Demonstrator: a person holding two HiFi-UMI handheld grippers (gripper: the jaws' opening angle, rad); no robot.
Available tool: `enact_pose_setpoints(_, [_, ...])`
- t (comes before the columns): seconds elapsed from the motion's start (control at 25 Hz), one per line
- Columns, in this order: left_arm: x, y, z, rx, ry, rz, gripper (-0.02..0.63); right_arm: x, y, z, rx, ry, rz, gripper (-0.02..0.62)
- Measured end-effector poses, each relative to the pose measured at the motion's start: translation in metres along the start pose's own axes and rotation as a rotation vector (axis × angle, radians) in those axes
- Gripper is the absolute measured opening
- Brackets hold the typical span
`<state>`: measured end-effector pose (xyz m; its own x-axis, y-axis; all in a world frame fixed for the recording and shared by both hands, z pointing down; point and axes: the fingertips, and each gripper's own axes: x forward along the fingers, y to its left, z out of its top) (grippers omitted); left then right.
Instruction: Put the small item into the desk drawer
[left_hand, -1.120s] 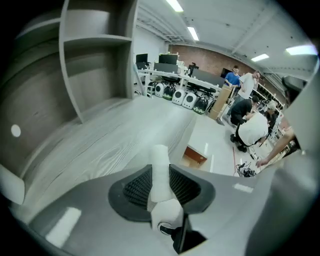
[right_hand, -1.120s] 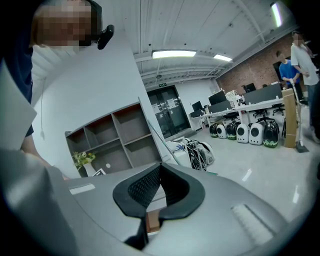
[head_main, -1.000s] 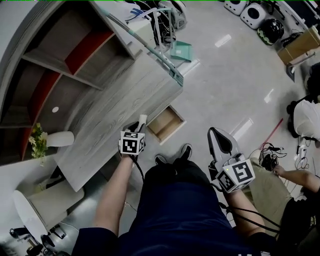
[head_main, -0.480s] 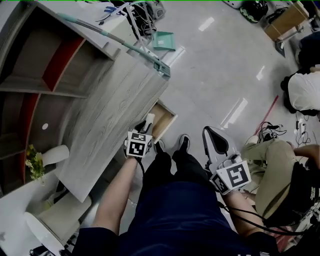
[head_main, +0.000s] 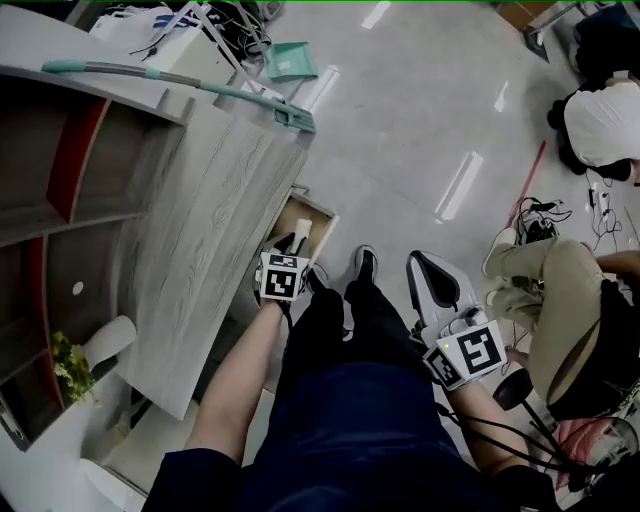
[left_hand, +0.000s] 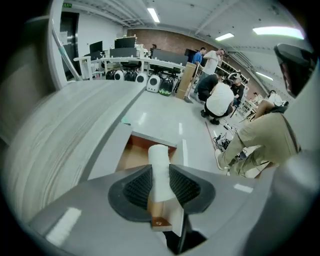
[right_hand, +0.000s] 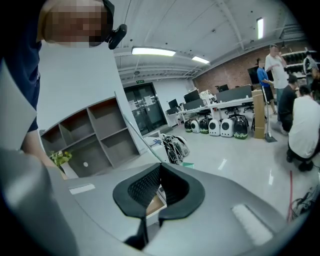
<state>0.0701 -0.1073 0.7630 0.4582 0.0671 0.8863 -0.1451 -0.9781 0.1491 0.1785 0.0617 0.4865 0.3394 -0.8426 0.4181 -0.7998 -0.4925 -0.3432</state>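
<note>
My left gripper (head_main: 297, 243) is shut on the small item (head_main: 302, 229), a white cylinder that sticks out past the pads. It hovers over the open wooden desk drawer (head_main: 325, 224), which juts from under the grey wood-grain desk (head_main: 210, 220). In the left gripper view the small item (left_hand: 159, 154) stands upright between the ribbed pads, with the drawer (left_hand: 131, 156) just beyond and below it. My right gripper (head_main: 432, 272) hangs beside my right leg, shut and holding nothing. In the right gripper view its tips (right_hand: 159, 167) meet.
A grey and red shelf unit (head_main: 60, 190) stands to the left of the desk, with a white vase of flowers (head_main: 75, 365) below it. A green dustpan (head_main: 291, 65) lies on the floor ahead. People crouch at the right (head_main: 600, 120). My shoes (head_main: 365, 262) stand beside the drawer.
The head view has swung left. My left gripper has carried the white item from beside the drawer to over its opening. The right gripper has stayed shut by my leg.
</note>
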Motion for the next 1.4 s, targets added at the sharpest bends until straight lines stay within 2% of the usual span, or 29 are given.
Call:
enact_pose_setpoints(0.16, [0.02, -0.001, -0.005, 0.058, 0.045, -0.008, 0.109, -0.004, -0.009, -0.013, 0.023, 0.019, -0.025, 0.006])
enact_pose_setpoints(0.36, [0.037, -0.004, -0.008, 0.086, 0.069, -0.028, 0.109, -0.008, -0.016, -0.025, 0.047, 0.037, -0.053, 0.006])
enact_pose_setpoints(0.56, [0.057, -0.01, -0.015, 0.152, 0.124, -0.052, 0.109, -0.013, -0.024, -0.037, 0.105, 0.048, -0.08, 0.006])
enact_pose_setpoints(0.92, [0.079, -0.012, -0.027, 0.201, 0.19, -0.08, 0.112, -0.017, -0.03, -0.048, 0.148, 0.054, -0.102, 0.006])
enact_pose_setpoints(1.04, [0.08, -0.013, -0.026, 0.232, 0.192, -0.075, 0.112, -0.016, -0.031, -0.047, 0.157, 0.049, -0.098, 0.006])
enact_pose_setpoints(1.4, [0.052, -0.007, -0.004, 0.194, 0.099, -0.04, 0.112, -0.005, -0.019, -0.034, 0.122, 0.032, -0.068, 0.006])
